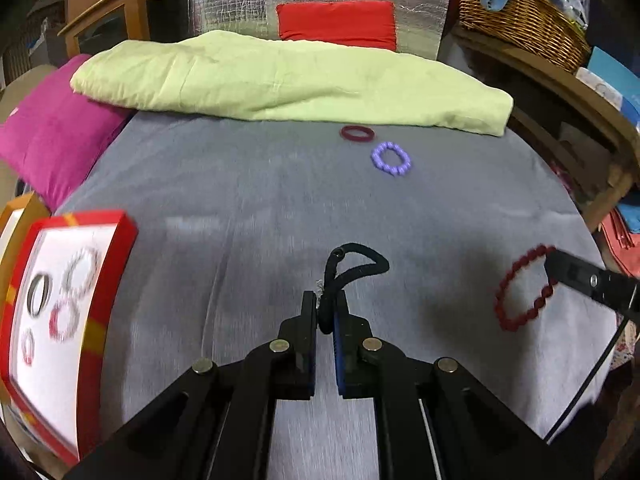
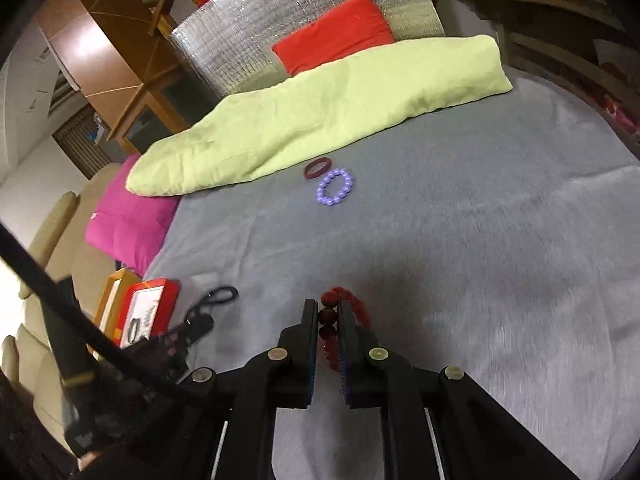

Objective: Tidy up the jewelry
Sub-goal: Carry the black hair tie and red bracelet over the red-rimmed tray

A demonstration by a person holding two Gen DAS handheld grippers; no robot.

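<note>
My left gripper is shut on a black hair tie and holds it above the grey bedsheet. My right gripper is shut on a dark red bead bracelet, which also shows in the left wrist view. A purple bead bracelet and a maroon ring-shaped band lie on the sheet near the green blanket. A red-rimmed box at the left holds several bracelets on a white lining.
A folded light green blanket lies across the far side. A pink pillow sits at the left, a red cushion behind. A wicker basket stands on a wooden shelf at the right.
</note>
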